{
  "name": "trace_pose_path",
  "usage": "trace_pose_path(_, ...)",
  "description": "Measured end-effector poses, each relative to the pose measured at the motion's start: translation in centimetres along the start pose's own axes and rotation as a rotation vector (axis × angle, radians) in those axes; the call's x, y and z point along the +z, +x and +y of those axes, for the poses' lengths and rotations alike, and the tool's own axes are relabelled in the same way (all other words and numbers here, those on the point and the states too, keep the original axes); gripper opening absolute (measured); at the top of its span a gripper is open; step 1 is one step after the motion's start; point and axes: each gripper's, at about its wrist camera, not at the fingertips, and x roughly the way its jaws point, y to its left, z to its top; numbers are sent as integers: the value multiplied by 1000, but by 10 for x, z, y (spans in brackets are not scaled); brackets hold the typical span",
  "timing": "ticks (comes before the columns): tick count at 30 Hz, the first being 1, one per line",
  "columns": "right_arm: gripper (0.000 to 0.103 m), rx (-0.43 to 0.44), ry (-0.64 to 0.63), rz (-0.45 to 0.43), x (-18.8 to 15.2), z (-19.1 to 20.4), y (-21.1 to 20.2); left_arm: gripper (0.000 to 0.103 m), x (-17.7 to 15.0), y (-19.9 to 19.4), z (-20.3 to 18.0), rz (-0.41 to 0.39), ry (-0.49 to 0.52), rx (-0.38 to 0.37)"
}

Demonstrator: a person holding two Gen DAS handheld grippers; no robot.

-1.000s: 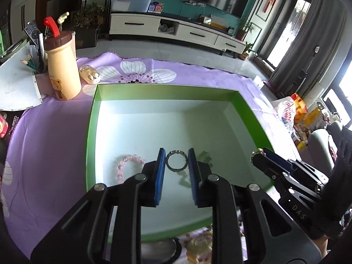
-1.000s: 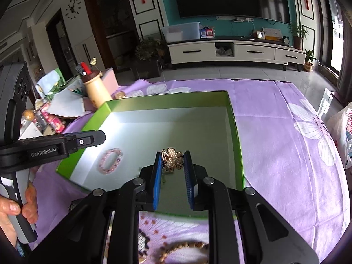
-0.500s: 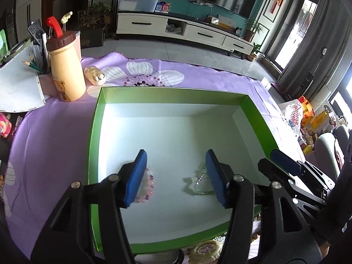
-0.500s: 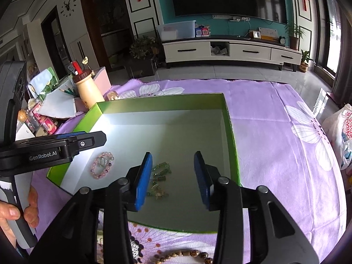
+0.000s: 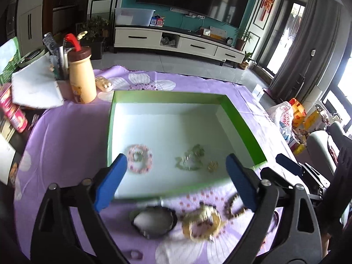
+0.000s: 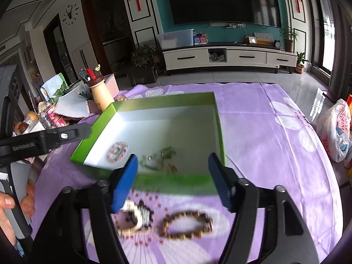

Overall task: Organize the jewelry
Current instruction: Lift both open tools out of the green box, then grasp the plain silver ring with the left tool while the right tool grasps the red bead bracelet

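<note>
Four pieces now in our green box (image 5: 239,121): pink bracelet (image 5: 140,161) at 9 o'clock, ring, green chain (image 5: 190,160), gold brooch (image 5: 213,166) just released. Left gripper (image 5: 176,180) and right gripper (image 6: 173,180) gape wide, empty, withdrawn; brown bead bracelet (image 6: 187,224) awaits at 6 o'clock.

box (image 5: 110,118): green walls, white floor
tablecloth (image 6: 264,118): purple (white flowers)
bracelet (image 5: 140,161): pink beads

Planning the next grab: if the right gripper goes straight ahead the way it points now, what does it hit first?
Probably the near wall of the green box; the right gripper, open, points at it. The wooden bracelet lies lower, likely under that line.
</note>
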Motion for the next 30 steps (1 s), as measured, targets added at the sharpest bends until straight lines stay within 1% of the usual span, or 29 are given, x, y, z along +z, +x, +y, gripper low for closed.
trace_pose_path(2, 73, -5, -4, 5, -9, -1, -10, 99, -13, -9, 3, 6, -8, 3)
trace_pose_path(4, 74, -12, -2, 17, -18, -1, -19, 100, -25, -16, 8, 21, -18, 6)
trace_pose_path(7, 75, -8, 13, 36, -31, -3, -32, 101, -44, -29, 14, 32, -24, 36)
trace_pose_path(13, 75, -9, 47, 67, -57, -13, -52, 101, -69, -46, 21, 50, -41, 65)
trace_pose_path(16, 75, -14, 76, 80, -64, -20, -57, 101, -82, -53, 27, 23, -77, 86)
trace_pose_path(19, 75, -15, 94, 88, -69, -23, -61, 101, -87, -56, 36, 12, -118, 106)
trace_pose_path(21, 75, -15, 91, 90, -73, -22, -64, 101, -90, -59, 42, 5, -128, 97)
trace_pose_path(23, 75, -13, 86, 93, -74, -21, -65, 101, -91, -63, 43, -23, -111, 91)
trace_pose_path(25, 75, -11, 81, 96, -76, -21, -67, 101, -90, -65, 41, -20, -78, 96)
trace_pose_path(27, 75, -12, 77, 98, -78, -23, -69, 101, -88, -64, 39, 15, -41, 111)
trace_pose_path(30, 75, -6, 73, 101, -81, -22, -71, 101, -90, -61, 39, 72, -27, 100)
